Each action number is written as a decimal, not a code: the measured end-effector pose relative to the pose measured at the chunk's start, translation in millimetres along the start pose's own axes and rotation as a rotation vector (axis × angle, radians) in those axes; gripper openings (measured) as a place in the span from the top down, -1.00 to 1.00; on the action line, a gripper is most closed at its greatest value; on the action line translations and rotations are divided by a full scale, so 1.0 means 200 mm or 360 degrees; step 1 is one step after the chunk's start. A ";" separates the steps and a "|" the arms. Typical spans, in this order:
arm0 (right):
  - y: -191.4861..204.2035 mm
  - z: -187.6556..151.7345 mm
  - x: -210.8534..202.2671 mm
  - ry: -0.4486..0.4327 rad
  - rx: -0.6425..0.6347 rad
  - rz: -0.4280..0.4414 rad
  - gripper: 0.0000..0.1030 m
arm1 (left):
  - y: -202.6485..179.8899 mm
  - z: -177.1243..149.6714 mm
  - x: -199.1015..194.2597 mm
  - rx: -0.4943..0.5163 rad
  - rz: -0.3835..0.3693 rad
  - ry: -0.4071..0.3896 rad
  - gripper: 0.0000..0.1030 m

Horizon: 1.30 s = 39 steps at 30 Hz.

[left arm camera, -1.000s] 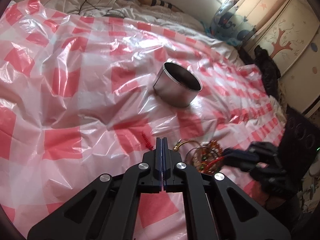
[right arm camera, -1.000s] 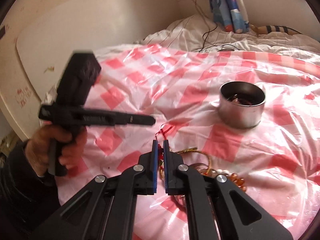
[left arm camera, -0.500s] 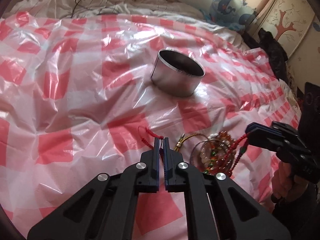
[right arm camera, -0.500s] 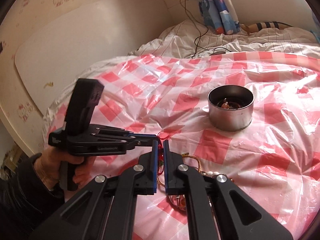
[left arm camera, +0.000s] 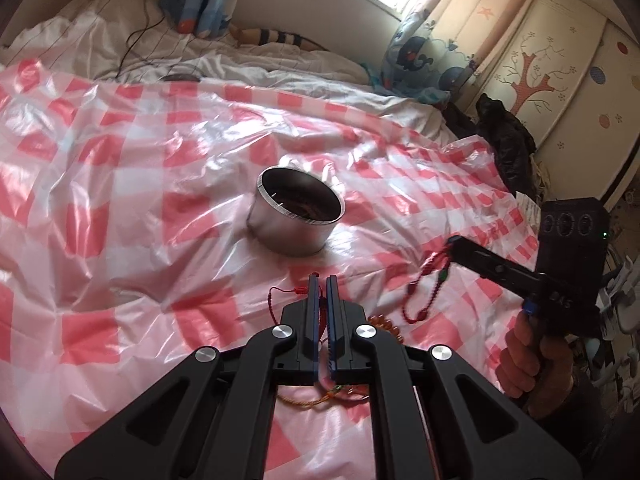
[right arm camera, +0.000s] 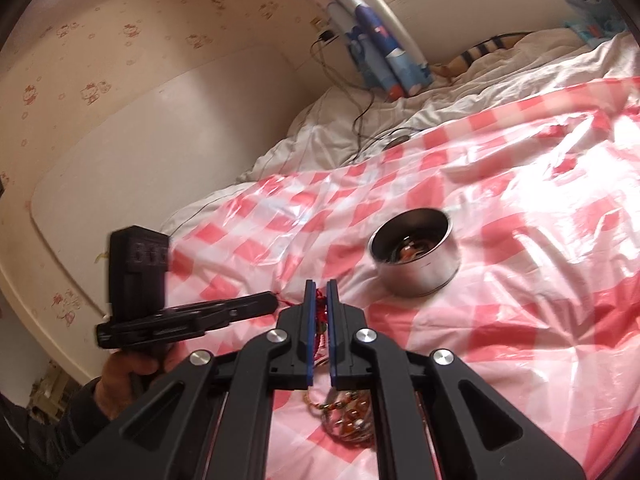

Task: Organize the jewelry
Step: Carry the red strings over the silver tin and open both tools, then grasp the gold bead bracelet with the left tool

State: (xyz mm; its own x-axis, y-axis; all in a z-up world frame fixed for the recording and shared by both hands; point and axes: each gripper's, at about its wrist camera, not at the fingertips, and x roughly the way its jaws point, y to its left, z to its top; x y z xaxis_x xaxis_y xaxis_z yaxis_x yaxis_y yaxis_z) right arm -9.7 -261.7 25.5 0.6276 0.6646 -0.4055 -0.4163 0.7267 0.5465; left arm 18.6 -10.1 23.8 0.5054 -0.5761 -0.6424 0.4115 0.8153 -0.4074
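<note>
My left gripper (left arm camera: 321, 278) is shut on a thin red cord (left arm camera: 273, 300) that loops down to the checked plastic sheet (left arm camera: 120, 200). To its right, my right gripper (left arm camera: 452, 240) is shut on a red bead strand (left arm camera: 424, 292), which hangs clear of the sheet. In the right wrist view the strand (right arm camera: 320, 314) shows between that gripper's (right arm camera: 321, 282) blue pads, and the left gripper (right arm camera: 274, 300) sits just left of them. Whether cord and strand are one piece I cannot tell. A round metal tin (left arm camera: 296, 220) (right arm camera: 416, 252) with jewelry inside stands beyond both. More beaded bracelets (right arm camera: 348, 420) lie below the grippers.
The plastic sheet covers a bed with rumpled white bedding (left arm camera: 280, 60) and dark cables (left arm camera: 136, 32) at its far side. Dark clothing (left arm camera: 504, 140) is piled at the right edge by a wardrobe. A pale headboard (right arm camera: 140, 140) stands to the left.
Both grippers have risen from the jewelry pile. The right one has lifted the red bead strand off the pile, and the left one has drawn the red cord up with it.
</note>
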 end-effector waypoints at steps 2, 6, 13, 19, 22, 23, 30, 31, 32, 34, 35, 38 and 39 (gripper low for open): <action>-0.01 0.02 -0.02 -0.0024 0.0004 -0.0024 0.89 | -0.06 0.04 -0.01 0.0032 -0.0020 -0.0031 0.94; -0.06 0.08 -0.04 -0.0081 0.0036 -0.0067 0.89 | -0.10 0.15 0.02 0.0034 -0.0061 -0.0080 0.94; -0.11 0.23 0.04 -0.0108 0.0017 -0.0138 0.89 | -0.12 0.38 0.16 0.0023 -0.0130 -0.0139 0.94; -0.18 0.34 0.18 -0.0109 0.0014 -0.0191 0.89 | -0.06 0.48 0.30 -0.0012 -0.0121 -0.0141 0.94; -0.22 0.35 0.28 -0.0082 0.0030 -0.0218 0.89 | -0.02 0.49 0.40 -0.0030 -0.0102 -0.0104 0.94; -0.24 0.35 0.31 -0.0071 0.0034 -0.0232 0.89 | 0.00 0.49 0.43 -0.0039 -0.0090 -0.0084 0.94; -0.35 0.29 0.60 0.0153 0.0051 -0.0323 0.88 | 0.10 0.41 0.66 -0.0002 0.0263 0.0182 0.59; -0.35 0.28 0.62 0.0175 0.0036 -0.0346 0.88 | 0.11 0.41 0.66 -0.0010 0.0273 0.0197 0.50; -0.35 0.27 0.63 0.0194 0.0019 -0.0369 0.88 | 0.11 0.42 0.64 -0.0013 0.0257 0.0191 0.35; -0.34 0.25 0.67 0.0256 -0.0048 -0.0434 0.81 | 0.10 0.43 0.60 0.0010 0.0320 0.0157 0.04; -0.33 0.25 0.68 0.0282 -0.0080 -0.0457 0.48 | 0.09 0.44 0.57 0.0024 0.0370 0.0141 -0.12; -0.30 0.24 0.66 0.0241 -0.0135 -0.0476 0.04 | 0.11 0.46 0.49 -0.0007 0.0344 0.0105 -0.14; -0.28 0.25 0.63 0.0208 -0.0142 -0.0488 0.04 | 0.12 0.46 0.45 -0.0027 0.0344 0.0086 -0.14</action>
State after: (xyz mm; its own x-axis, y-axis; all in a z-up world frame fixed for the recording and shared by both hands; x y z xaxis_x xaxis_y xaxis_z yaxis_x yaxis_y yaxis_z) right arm 125.1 -228.4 -19.6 0.6454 0.4255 -0.6344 -0.2808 0.9045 0.3209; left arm 143.9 -48.2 15.5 0.5390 -0.3845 -0.7495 0.2848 0.9205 -0.2674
